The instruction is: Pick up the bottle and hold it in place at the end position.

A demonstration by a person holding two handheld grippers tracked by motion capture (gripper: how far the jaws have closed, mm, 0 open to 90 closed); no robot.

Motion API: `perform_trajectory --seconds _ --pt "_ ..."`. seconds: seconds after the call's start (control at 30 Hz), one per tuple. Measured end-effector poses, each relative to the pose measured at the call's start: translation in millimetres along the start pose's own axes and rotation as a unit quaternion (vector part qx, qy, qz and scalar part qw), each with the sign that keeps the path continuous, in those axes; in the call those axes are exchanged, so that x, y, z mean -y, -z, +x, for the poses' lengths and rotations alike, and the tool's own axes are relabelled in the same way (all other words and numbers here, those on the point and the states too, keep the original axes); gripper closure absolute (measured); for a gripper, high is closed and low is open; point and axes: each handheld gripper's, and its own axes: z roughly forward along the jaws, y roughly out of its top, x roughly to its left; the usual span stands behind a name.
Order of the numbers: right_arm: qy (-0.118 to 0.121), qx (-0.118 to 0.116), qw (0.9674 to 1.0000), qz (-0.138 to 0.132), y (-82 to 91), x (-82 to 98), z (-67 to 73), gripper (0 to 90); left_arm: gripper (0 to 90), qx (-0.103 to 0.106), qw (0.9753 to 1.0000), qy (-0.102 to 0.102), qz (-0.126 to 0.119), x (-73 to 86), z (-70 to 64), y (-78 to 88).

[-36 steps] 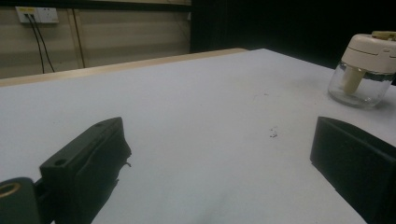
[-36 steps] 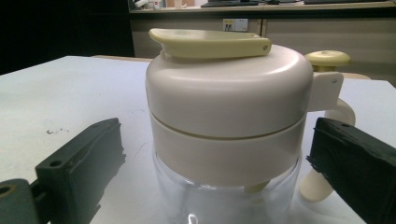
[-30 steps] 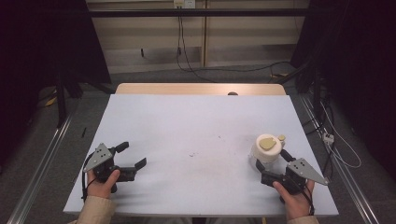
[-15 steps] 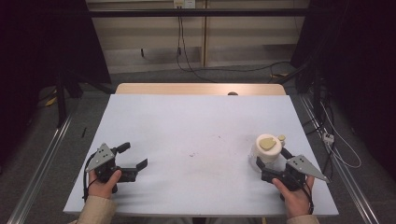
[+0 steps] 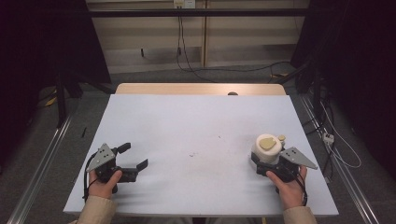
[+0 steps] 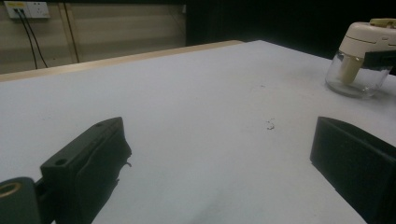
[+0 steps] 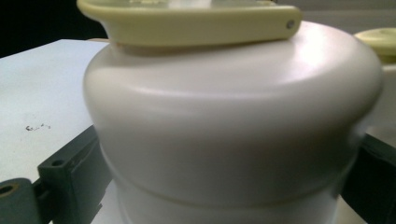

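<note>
Now cream-lidded jar (image 5: 268, 148) squarely between right claw (image 5: 264, 158) jaws, clamped; left claw (image 5: 132, 158) apart, empty.

No readable text, label, brand, number or sign is found, neither on the jar (image 5: 267, 148), nor on the table (image 5: 196, 126).

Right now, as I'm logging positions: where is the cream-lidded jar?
In the high view the cream-lidded jar stands near the white table's right front edge, between the right gripper's jaws.

Left gripper (image 6: 219, 154) fingers wide apart over table (image 6: 187, 93); jar (image 6: 362, 58) far right.
</note>
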Motion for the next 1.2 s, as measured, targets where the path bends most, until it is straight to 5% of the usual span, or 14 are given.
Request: perform_trajectory --seconds 1.2 --pt "-0.009 0.002 0.9999 -0.011 -4.3 -3.7 -2.5 6.8 3.4 -0.001 0.9999 0.009 -0.005 0.4 0.9 0.1"
